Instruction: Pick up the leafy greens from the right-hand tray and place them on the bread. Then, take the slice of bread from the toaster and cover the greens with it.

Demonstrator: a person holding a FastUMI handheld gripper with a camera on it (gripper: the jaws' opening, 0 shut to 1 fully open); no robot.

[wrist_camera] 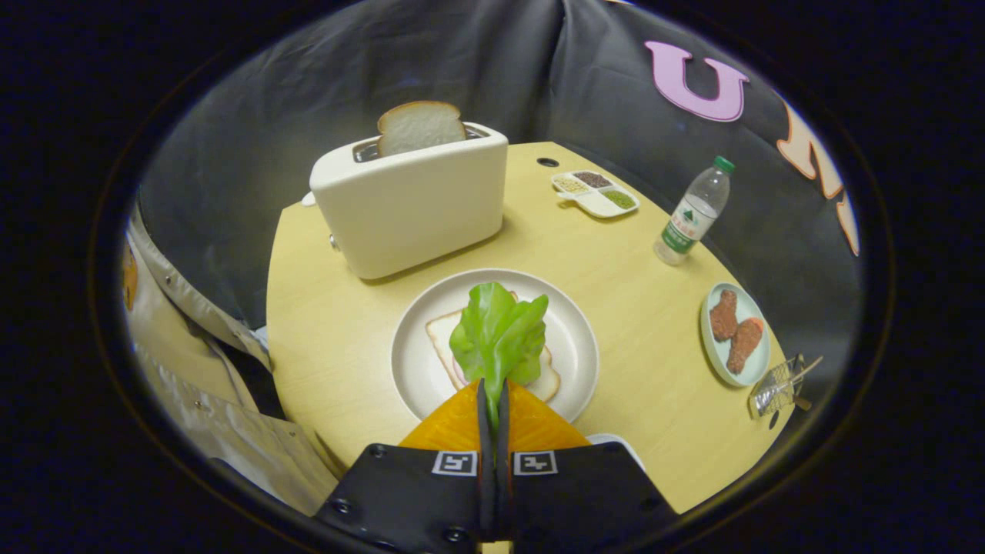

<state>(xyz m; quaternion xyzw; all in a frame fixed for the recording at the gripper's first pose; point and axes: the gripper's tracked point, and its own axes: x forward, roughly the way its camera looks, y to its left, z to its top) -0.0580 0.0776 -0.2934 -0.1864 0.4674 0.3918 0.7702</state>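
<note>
Gripper (pixel 492 396), fingers clamped on the lettuce leaf (pixel 499 335), holds it over the bread slice (pixel 442 338) on the plate (pixel 415 369) mid-table; placing step, next needing release onto the bread.

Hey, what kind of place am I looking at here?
Likely a staged kitchen-style setup in a recording booth: a wooden table against dark cloth, holding a toaster with bread, and a plate. The claw is shut on leafy greens over the plate.
</note>
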